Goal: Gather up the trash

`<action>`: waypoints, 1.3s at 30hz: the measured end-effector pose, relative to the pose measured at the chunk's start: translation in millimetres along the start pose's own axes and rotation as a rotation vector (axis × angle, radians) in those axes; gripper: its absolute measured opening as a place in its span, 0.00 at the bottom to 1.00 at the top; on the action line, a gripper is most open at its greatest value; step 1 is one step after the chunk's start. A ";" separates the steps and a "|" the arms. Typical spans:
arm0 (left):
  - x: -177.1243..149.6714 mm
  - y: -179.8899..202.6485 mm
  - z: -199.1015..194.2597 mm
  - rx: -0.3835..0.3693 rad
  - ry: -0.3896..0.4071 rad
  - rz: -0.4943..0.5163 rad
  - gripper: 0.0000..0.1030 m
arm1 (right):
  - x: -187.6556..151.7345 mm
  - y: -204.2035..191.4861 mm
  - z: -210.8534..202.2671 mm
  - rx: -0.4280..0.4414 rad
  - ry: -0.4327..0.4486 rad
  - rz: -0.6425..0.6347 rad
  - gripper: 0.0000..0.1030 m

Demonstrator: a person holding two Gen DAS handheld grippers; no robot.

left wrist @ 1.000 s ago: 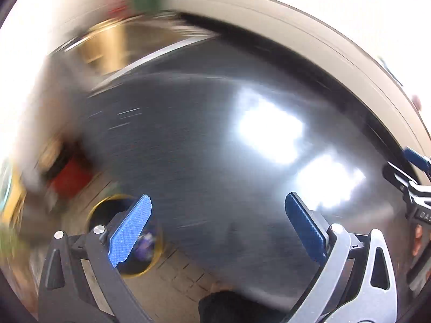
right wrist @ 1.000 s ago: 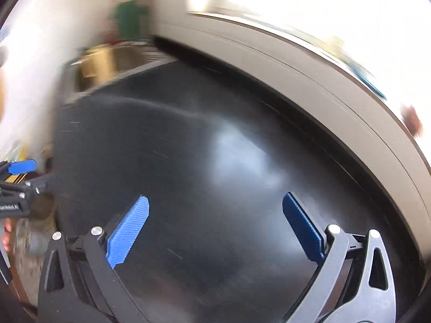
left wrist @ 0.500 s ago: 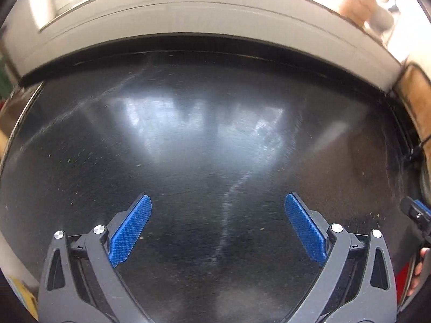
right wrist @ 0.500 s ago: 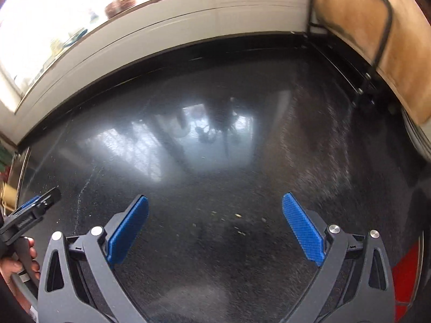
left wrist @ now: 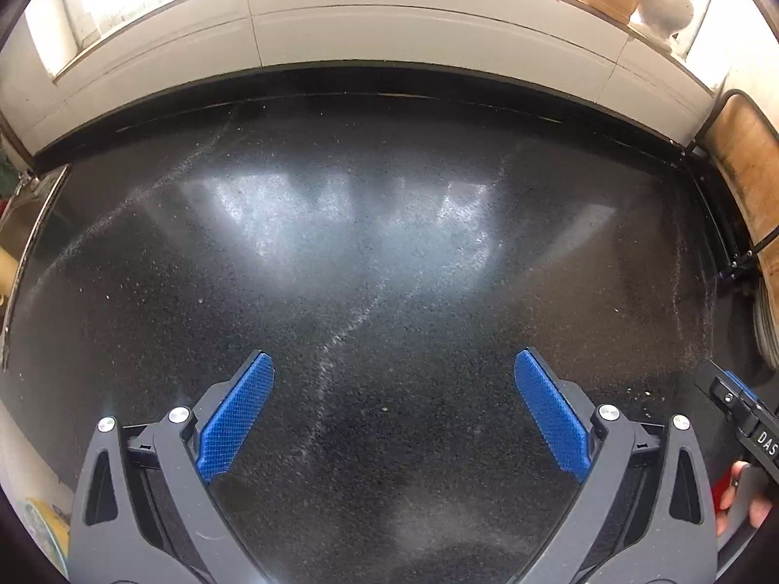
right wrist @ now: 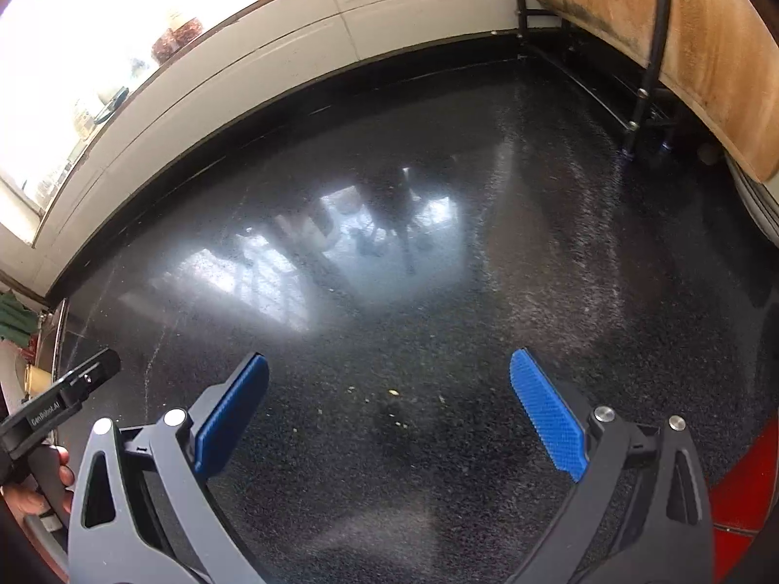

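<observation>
The only trash here is a few tiny crumbs [right wrist: 393, 392], pale yellow bits on the black tabletop [right wrist: 438, 292]. In the right wrist view they lie just ahead of the right claw [right wrist: 389, 409], between its two blue pads. I can count about four or five, but they are so small that I cannot be sure. In the left wrist view a few more pale specks [left wrist: 638, 393] lie near the right edge.

I think the crumbs are very light and dry. They may break or slide away if pushed. They look too small to pinch one by one, so sweeping them together may work better. No bigger piece of trash shows.

There are two claws. The right claw is spread wide and holds nothing. The left claw [left wrist: 394, 413] is spread wide too, with nothing in it, over bare tabletop. A white tiled wall [left wrist: 389, 29] runs along the back. One brown board [right wrist: 681, 48] leans at the right side.
</observation>
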State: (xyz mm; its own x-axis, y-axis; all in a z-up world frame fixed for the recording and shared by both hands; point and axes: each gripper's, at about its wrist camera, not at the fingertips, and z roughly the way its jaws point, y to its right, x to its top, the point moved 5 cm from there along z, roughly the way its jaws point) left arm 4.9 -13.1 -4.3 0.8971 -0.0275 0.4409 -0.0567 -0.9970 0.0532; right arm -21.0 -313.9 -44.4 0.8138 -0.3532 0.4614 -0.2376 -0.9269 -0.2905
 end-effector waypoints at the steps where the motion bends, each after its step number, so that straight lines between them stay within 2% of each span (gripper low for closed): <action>1: -0.3 1.6 -0.8 -0.008 -0.006 -0.004 0.94 | 2.3 -4.8 0.2 0.005 -0.001 -0.011 0.93; 3: -3.2 5.1 -0.6 -0.026 -0.014 -0.008 0.94 | 5.1 -11.2 0.4 0.017 -0.004 -0.038 0.93; 13: -1.4 17.0 -8.2 -0.014 0.016 0.020 0.94 | 13.5 -28.1 7.8 0.039 -0.024 -0.089 0.93; 39: 2.6 9.4 5.1 0.037 0.010 0.055 0.94 | 15.9 -26.1 22.6 0.002 -0.042 -0.118 0.93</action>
State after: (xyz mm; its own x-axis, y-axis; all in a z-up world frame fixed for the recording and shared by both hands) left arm 8.9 -22.8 -7.2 0.8889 -0.0817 0.4508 -0.0894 -0.9960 -0.0041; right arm 10.1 -292.5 -48.4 0.8575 -0.2358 0.4572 -0.1379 -0.9616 -0.2374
